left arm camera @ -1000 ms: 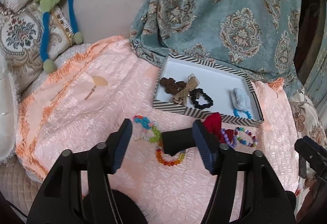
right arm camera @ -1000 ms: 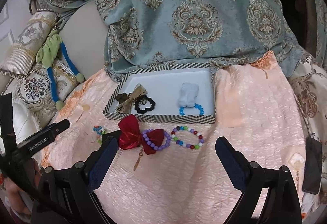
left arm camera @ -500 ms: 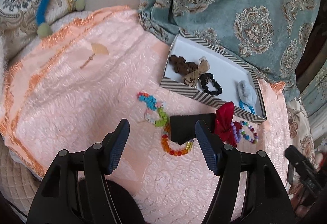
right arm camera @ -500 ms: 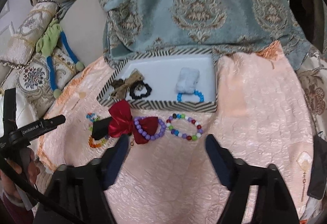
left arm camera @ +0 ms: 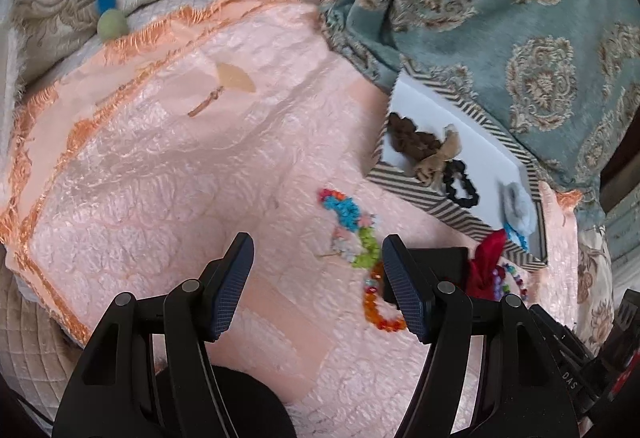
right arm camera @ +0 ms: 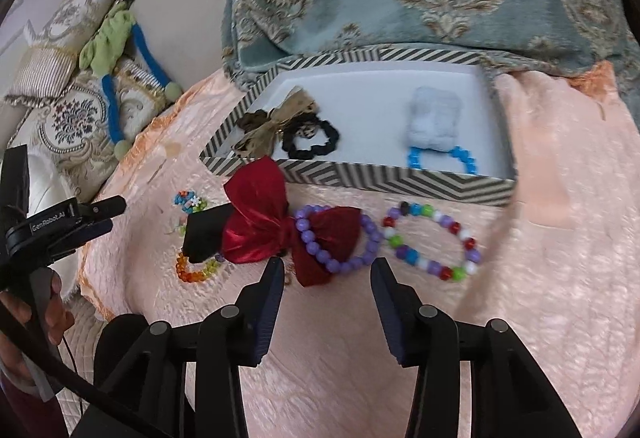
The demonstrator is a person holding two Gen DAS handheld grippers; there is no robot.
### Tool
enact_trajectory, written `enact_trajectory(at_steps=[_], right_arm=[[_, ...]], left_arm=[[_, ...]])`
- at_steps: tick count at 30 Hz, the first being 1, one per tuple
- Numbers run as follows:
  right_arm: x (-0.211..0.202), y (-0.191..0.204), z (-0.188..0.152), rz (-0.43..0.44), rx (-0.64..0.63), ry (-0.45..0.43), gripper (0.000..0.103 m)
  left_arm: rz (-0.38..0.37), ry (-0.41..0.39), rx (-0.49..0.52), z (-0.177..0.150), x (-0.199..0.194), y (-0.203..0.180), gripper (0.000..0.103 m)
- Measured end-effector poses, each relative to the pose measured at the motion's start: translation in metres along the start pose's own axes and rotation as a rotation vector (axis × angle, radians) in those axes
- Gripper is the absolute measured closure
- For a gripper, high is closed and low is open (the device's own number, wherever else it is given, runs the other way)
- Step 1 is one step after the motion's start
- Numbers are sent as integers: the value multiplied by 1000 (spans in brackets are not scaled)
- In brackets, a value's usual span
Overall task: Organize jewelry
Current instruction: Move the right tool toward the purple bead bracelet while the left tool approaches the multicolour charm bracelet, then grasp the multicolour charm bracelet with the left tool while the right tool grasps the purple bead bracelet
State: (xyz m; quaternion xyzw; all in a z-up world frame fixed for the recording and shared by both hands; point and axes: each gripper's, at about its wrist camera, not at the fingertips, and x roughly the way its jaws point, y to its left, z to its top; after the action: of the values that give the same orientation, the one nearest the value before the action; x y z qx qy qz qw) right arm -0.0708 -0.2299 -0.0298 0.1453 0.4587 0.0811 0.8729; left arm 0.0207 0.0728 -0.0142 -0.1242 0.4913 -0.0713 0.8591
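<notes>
Here: both grippers, left (left arm camera: 316, 278) and right (right arm camera: 326, 284), jaws wide, empty; two bracelets (right arm camera: 340, 242) beside one red bow (right arm camera: 260, 228).

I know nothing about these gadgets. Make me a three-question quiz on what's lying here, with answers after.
1. True or false: the purple bead bracelet lies inside the striped tray.
2. Which item lies in the tray? A) black scrunchie B) red bow C) multicolour bead bracelet
3. Fill in: the right gripper is open and holds ____.

Key:
1. False; it lies on the pink cloth in front of the tray, overlapping the red bow.
2. A; the bow and the multicolour bracelet lie on the cloth outside it.
3. Nothing; its fingers stand apart just short of the purple bracelet.
</notes>
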Motion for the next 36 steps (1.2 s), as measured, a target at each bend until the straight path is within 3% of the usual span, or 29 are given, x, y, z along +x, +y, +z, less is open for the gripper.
enact_trajectory(at_steps=[10, 20, 29, 31, 33, 36], right_arm=[[23, 1, 9, 2, -28, 30, 59], [43, 1, 7, 10, -33, 50, 85], [26, -16, 4, 27, 25, 18, 94], [17, -24, 4, 59, 68, 8, 94], [6, -30, 3, 103, 106, -5, 94], [-10, -32, 2, 127, 123, -27, 94]], left_arm=[[28, 44, -2, 4, 39, -4, 36], [63, 51, 40, 13, 64, -26, 36], [96, 79, 69, 11, 93, -38, 37], [84, 77, 82, 10, 94, -40, 48], [77, 86, 88, 11, 93, -39, 76], [33, 99, 78, 11, 90, -36, 88]])
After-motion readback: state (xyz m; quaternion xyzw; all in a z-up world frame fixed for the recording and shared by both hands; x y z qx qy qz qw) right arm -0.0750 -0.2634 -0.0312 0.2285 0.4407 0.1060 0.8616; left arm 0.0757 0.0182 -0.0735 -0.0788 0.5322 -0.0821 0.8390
